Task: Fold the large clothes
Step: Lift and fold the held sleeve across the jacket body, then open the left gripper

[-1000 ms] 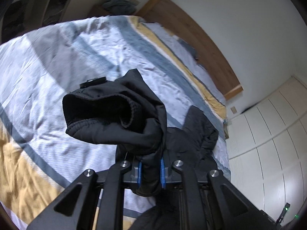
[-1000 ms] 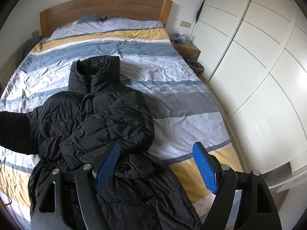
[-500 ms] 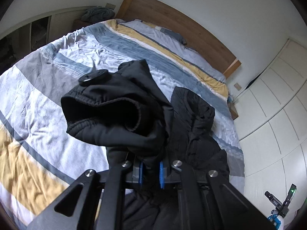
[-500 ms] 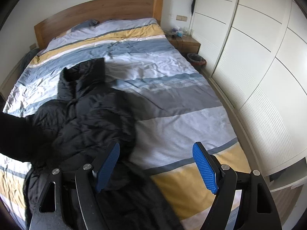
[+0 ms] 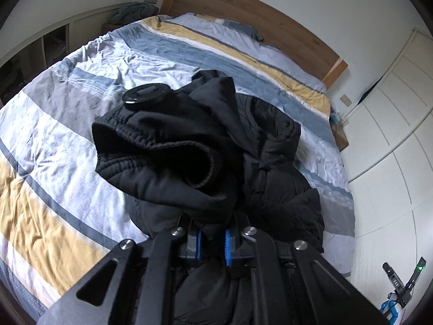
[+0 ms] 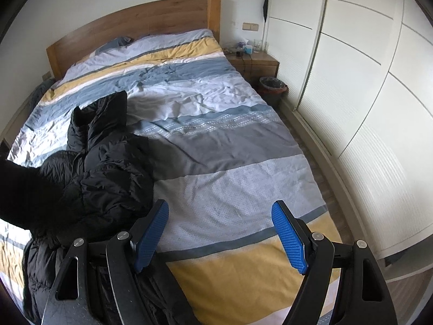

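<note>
A black puffer jacket lies on the striped bed cover, collar toward the headboard. My left gripper is shut on the jacket's sleeve, whose ribbed cuff hangs open in front of the camera, lifted above the jacket's body. In the right wrist view that raised sleeve shows as a dark mass at the left edge. My right gripper stands open over bare bed cover to the right of the jacket, with nothing between its blue pads.
A wooden headboard stands at the far end of the bed. A nightstand with small items and a dark bin sit beside the bed on the right. White wardrobe doors line the right wall.
My left gripper has carried the sleeve across toward the jacket's body, which now lies under it. My right gripper has moved right, off the jacket and over bare cover.
</note>
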### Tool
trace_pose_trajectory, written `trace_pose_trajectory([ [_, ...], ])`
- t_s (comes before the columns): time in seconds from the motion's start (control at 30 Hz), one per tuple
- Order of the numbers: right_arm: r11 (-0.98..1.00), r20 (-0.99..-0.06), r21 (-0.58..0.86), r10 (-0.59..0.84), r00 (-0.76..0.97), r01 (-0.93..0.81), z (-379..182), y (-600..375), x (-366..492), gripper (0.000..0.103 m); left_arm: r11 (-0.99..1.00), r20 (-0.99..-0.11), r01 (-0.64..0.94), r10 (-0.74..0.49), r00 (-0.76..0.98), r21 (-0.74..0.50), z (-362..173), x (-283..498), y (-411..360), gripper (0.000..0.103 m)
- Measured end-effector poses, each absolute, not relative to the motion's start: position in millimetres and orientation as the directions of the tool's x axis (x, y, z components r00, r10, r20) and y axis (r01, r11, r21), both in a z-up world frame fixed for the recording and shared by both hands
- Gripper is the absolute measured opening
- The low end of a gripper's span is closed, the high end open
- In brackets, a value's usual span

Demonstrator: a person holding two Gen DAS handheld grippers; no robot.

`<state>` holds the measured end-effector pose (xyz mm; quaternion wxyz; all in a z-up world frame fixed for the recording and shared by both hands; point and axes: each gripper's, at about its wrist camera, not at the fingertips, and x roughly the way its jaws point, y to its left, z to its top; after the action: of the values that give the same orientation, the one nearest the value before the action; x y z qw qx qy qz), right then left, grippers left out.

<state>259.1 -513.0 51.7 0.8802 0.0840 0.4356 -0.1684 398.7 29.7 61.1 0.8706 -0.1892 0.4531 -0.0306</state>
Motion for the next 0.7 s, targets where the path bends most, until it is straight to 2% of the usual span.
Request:
trace_pose_trajectory([
  [0.33, 0.909, -0.795, 0.031, -0.230, 0.561, 0.415, 43, -524, 250, 0.078, 0.939, -0.824, -0.053, -0.271, 0.498, -0.340, 21, 407, -39, 0.011],
  [0.7, 0.912, -0.824, 0.001, -0.232, 0.517, 0.411, 34, -510, 236, 0.078, 0.947, -0.869, 0.002, -0.295, 0.397, -0.321, -35, 407, -81, 0.011],
])
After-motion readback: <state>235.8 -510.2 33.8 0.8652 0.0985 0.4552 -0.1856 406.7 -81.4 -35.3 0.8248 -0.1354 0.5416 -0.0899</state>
